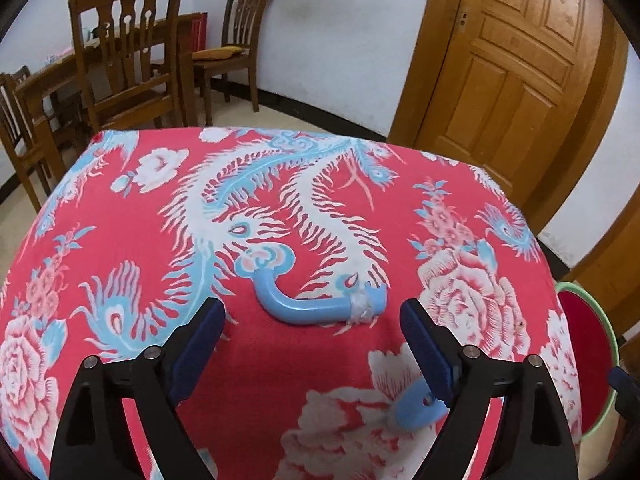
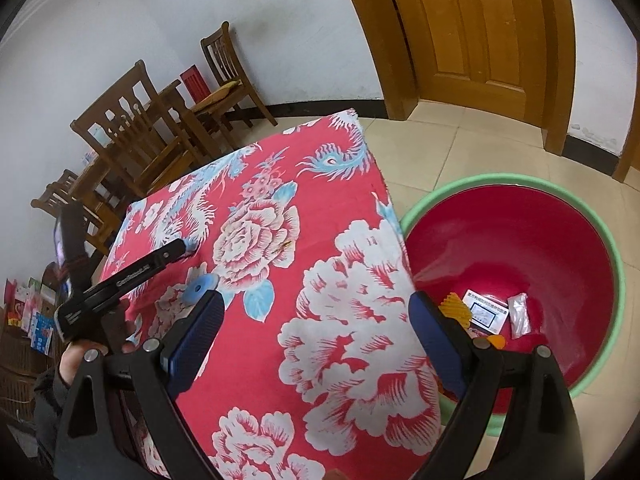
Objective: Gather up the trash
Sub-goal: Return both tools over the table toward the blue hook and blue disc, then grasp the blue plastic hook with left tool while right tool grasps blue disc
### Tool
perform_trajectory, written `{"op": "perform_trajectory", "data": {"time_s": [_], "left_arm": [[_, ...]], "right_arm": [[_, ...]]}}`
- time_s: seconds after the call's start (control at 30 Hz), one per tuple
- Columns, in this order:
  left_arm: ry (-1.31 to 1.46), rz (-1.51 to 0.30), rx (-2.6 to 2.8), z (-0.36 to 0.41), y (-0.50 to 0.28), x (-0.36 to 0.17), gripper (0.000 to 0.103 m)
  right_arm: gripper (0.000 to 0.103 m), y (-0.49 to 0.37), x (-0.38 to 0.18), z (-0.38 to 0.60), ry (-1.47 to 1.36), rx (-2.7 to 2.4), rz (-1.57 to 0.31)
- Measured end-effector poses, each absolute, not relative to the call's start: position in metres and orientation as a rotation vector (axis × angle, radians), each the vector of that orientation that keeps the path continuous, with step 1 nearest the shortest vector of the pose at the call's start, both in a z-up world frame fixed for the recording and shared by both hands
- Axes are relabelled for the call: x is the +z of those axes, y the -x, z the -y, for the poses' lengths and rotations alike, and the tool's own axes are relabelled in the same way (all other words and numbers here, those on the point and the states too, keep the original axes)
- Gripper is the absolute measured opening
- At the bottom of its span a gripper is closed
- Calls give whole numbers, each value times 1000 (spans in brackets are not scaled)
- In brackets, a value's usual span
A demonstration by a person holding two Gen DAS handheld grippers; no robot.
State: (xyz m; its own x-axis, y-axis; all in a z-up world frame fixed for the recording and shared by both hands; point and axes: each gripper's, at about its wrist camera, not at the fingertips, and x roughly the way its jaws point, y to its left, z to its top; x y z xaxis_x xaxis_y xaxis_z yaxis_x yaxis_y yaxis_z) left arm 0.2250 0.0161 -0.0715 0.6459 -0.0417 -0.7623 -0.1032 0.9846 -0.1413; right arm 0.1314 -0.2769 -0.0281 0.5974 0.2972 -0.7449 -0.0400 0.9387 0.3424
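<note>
A curved light-blue plastic tube [image 1: 316, 306] with clear tape at one end lies on the red floral tablecloth [image 1: 120, 240]. My left gripper [image 1: 314, 322] is open, its fingertips on either side just short of the tube. A light-blue plastic disc [image 1: 416, 406] lies near its right finger; it also shows in the right wrist view [image 2: 200, 289]. My right gripper [image 2: 316, 316] is open and empty above the table's right edge. A red basin with a green rim [image 2: 520, 248] stands on the floor to the right and holds several pieces of trash [image 2: 486, 314].
The left gripper [image 2: 120, 276] shows at the left in the right wrist view. Wooden chairs [image 1: 128, 52] and a dining table stand beyond the table. A wooden door [image 1: 516, 60] is at the back right. The basin's rim [image 1: 588, 360] shows past the table's right edge.
</note>
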Motion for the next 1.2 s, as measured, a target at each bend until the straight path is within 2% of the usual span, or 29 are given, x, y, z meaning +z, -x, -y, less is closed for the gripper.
{"op": "perform_trajectory", "data": {"time_s": [0.33, 0.37, 0.47, 0.7, 1.2], "left_arm": [[183, -880, 19, -13, -231, -77, 89], [184, -881, 22, -13, -231, -76, 87], [167, -878, 26, -13, -230, -74, 73], [186, -889, -9, -15, -226, -73, 72], [231, -863, 32, -49, -166, -47, 71]], "right_arm": [[93, -136, -32, 269, -295, 212, -930], [93, -137, -32, 268, -294, 213, -931], [93, -137, -32, 266, -289, 215, -934], [93, -137, -31, 258, -277, 226, -936], [93, -147, -28, 207, -172, 308, -953]]}}
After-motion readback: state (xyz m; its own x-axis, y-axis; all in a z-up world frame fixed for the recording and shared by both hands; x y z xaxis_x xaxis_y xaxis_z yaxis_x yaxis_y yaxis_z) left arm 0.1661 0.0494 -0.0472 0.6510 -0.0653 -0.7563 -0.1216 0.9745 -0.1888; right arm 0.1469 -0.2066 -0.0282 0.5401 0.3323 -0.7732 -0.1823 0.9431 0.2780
